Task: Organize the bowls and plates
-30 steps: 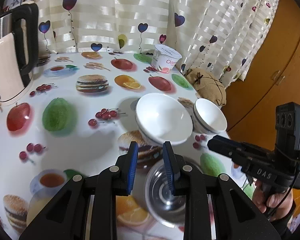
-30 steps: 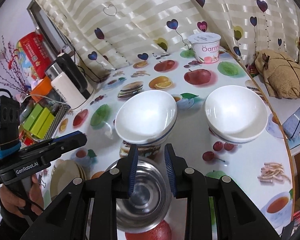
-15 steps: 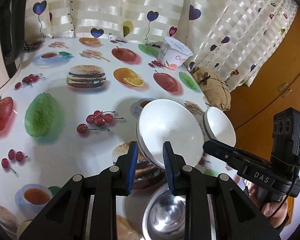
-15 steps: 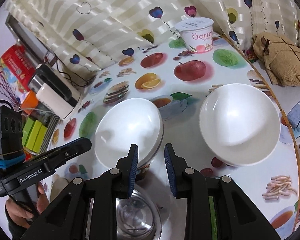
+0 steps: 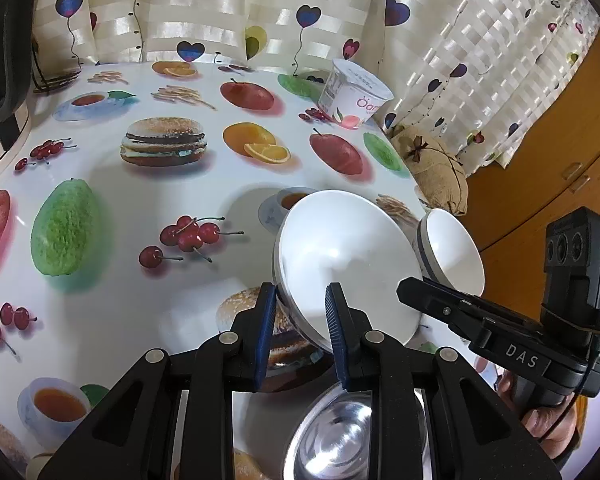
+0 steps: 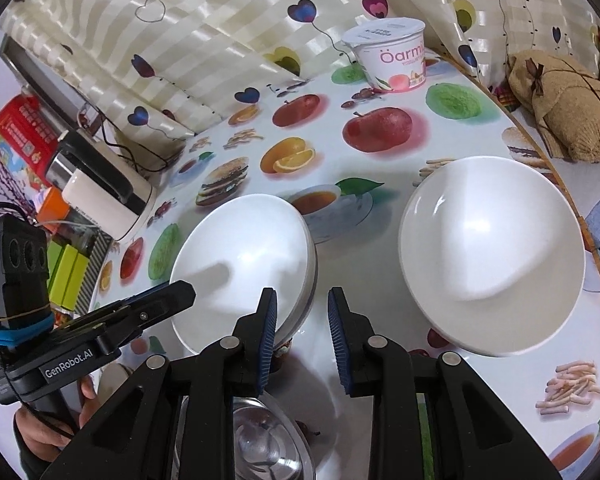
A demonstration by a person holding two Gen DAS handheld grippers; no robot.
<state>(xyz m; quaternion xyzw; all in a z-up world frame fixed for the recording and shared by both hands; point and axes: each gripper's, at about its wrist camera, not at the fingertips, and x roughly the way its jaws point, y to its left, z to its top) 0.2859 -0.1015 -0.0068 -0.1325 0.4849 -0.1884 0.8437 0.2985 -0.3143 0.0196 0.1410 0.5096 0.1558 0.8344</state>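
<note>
Two white bowls stand on the fruit-print table. The nearer white bowl (image 5: 346, 264) (image 6: 244, 264) has its near rim between the fingers of my open left gripper (image 5: 300, 328). My open right gripper (image 6: 302, 330) is just right of that bowl, one finger at its rim, and appears in the left view (image 5: 428, 300). The left gripper also shows in the right wrist view (image 6: 156, 300). The second white bowl (image 6: 492, 252) (image 5: 454, 256) stands to the right near the table edge. A steel bowl (image 5: 340, 436) (image 6: 268, 440) lies below both grippers.
A yogurt tub (image 6: 392, 54) (image 5: 354, 98) stands at the back by the curtain. A kettle (image 6: 100, 184) and boxes (image 6: 66, 268) sit at the left. A brown pouch (image 6: 564, 104) lies off the table's right edge (image 6: 580, 216).
Both grippers have moved forward over the steel bowl to the nearer white bowl. The left fingers now straddle its rim. The bowls have not moved.
</note>
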